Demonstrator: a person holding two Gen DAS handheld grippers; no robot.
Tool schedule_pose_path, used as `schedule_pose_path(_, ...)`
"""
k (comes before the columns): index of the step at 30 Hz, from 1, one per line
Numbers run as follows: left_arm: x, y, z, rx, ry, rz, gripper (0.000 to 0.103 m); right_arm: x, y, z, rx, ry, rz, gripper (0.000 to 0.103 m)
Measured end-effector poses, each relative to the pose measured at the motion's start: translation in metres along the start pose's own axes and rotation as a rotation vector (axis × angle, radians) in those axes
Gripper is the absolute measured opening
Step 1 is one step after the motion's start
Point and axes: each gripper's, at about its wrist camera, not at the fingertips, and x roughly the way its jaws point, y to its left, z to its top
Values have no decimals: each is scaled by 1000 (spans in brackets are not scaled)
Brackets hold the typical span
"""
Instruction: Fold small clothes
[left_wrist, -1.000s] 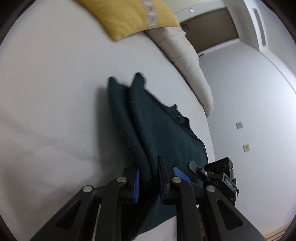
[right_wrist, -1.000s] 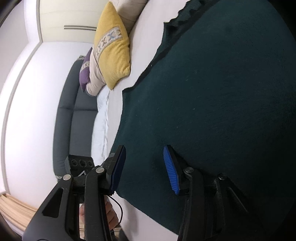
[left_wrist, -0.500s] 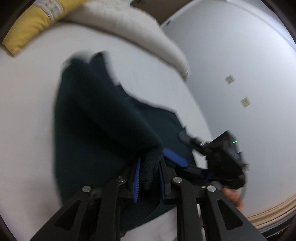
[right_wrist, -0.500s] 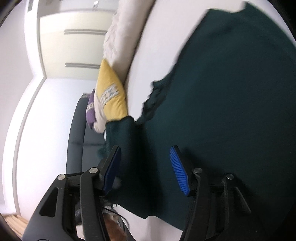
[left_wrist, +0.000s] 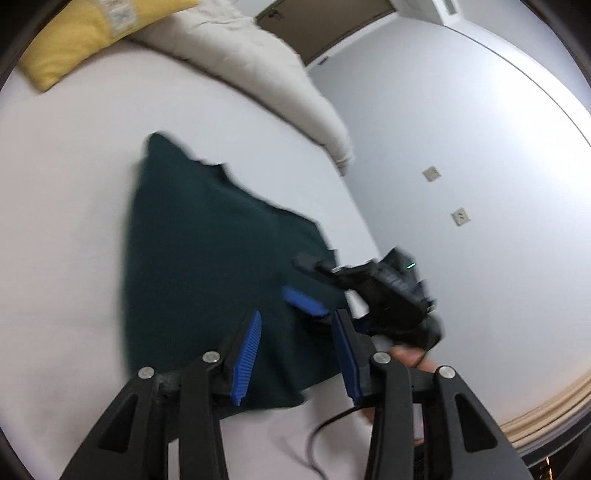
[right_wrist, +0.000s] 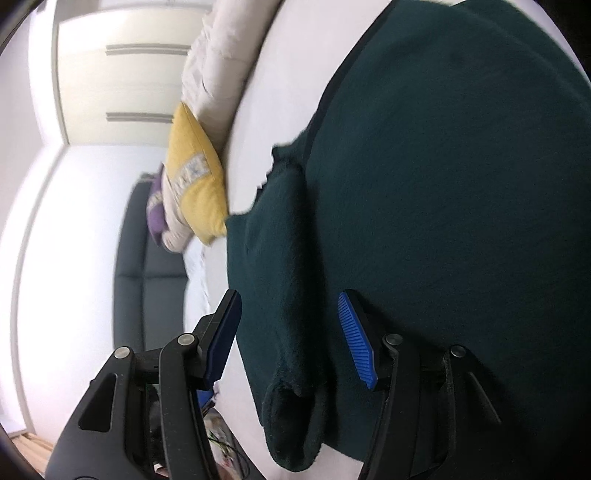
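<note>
A dark green knitted garment (left_wrist: 207, 254) lies on the white bed (left_wrist: 59, 229), folded over on itself; in the right wrist view (right_wrist: 443, 206) a folded layer lies along its left edge. My left gripper (left_wrist: 295, 354) is open and empty just above the garment's near edge. My right gripper (right_wrist: 291, 343) is open, its jaws either side of the folded edge without closing on it. The right gripper also shows in the left wrist view (left_wrist: 306, 284), at the garment's right side.
A yellow cushion (left_wrist: 85, 33) and a beige duvet (left_wrist: 258, 74) lie at the far side of the bed. A grey wall with sockets (left_wrist: 461, 216) is on the right. A dark sofa (right_wrist: 147, 273) stands beyond the bed's edge.
My left gripper carried the garment's edge over to the right, then opened and let it go. The fabric now lies flat, folded over. My right gripper stayed open.
</note>
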Motion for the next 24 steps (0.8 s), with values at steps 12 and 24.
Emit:
schedule_pose_path(12,-36,64,-27,-86,-58,39,42,58,41,-21,-102,93,-227,16)
schedule_pose_path(24,-17,36,-4,5,-55,78,47,-15,61,-4,-267,8,-283,10)
